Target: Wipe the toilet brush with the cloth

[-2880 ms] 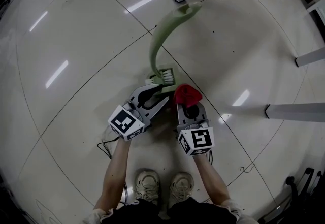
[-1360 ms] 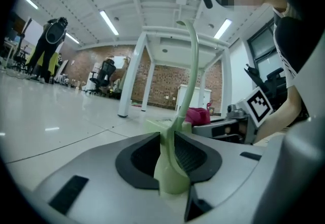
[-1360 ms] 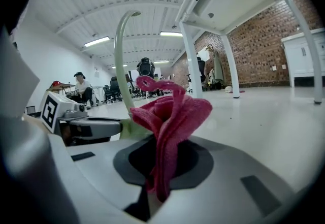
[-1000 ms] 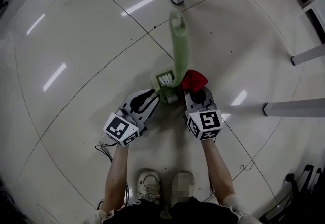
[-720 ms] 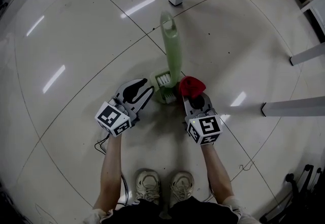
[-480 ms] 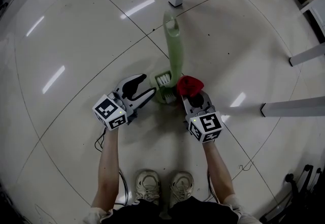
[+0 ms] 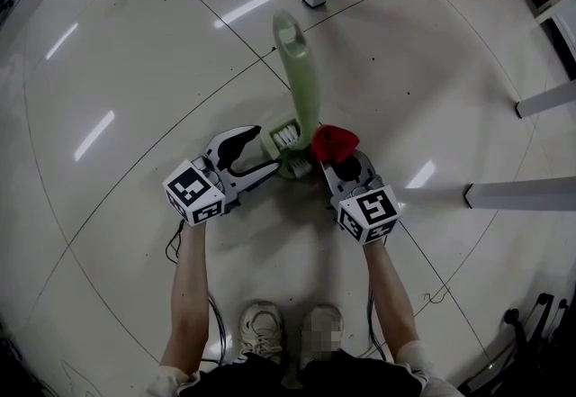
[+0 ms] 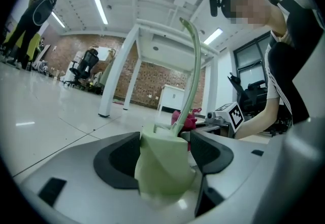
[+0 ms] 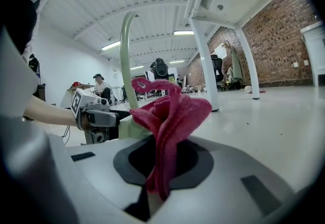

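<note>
The toilet brush (image 7: 301, 85) stands on the floor (image 7: 135, 71) between our two grippers, its tall handle leaning away from us. Our left gripper (image 7: 263, 150) has its jaws opening wide around the green base (image 8: 165, 164), and the pads do not seem to press it, so nothing steadies the brush. Our right gripper (image 7: 340, 161) has its jaws closed on the red cloth (image 7: 333, 141), just beside the handle's foot. If we push the cloth in now, the brush may skid or topple on the glossy floor. The bunched cloth could also pull loose.
</note>
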A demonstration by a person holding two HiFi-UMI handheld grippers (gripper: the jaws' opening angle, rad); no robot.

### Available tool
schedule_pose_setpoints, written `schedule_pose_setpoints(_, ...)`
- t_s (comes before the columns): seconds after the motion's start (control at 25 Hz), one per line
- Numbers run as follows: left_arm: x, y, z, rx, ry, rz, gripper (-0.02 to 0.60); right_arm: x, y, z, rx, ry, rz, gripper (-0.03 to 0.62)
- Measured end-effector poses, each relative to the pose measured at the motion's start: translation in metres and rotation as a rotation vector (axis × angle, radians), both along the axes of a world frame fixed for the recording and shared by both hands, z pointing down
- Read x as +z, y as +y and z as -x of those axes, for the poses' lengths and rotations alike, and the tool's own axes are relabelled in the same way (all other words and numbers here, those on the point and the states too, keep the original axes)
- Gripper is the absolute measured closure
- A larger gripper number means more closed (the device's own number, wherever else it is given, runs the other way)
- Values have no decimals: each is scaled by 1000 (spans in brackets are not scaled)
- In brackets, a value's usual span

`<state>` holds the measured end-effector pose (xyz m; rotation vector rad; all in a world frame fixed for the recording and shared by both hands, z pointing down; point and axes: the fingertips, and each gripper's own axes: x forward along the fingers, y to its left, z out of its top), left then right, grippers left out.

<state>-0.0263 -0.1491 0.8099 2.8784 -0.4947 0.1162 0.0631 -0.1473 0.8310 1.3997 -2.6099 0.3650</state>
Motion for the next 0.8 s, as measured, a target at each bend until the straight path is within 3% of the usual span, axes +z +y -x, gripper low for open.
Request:
schedule_pose_setpoints(0.16, 0, 18, 11, -9, -17, 7, 296, 0, -8, 8, -37, 25, -14, 562)
schedule_pose_setpoints(0.36, -1, 76, 14, 52, -48, 31, 296, 0, -26, 32, -127, 48, -44, 563)
schedule_pose_setpoints(0.44, -5, 85, 13, 14, -39, 15, 296, -2, -32, 35, -124, 58, -55, 563)
schedule_pose_setpoints(0.6, -20, 65, 18, -124, -7, -67, 296, -12, -39, 5, 57, 50, -80, 563)
schedule_pose_setpoints(0.72, -31, 49, 12, -140, 5, -117, 296, -12, -36, -31, 212, 35, -54, 563)
schedule_pose_setpoints(0.8, -38, 43, 8, -143, 42, -118, 296, -4, -29, -41, 250, -38, 11, 562)
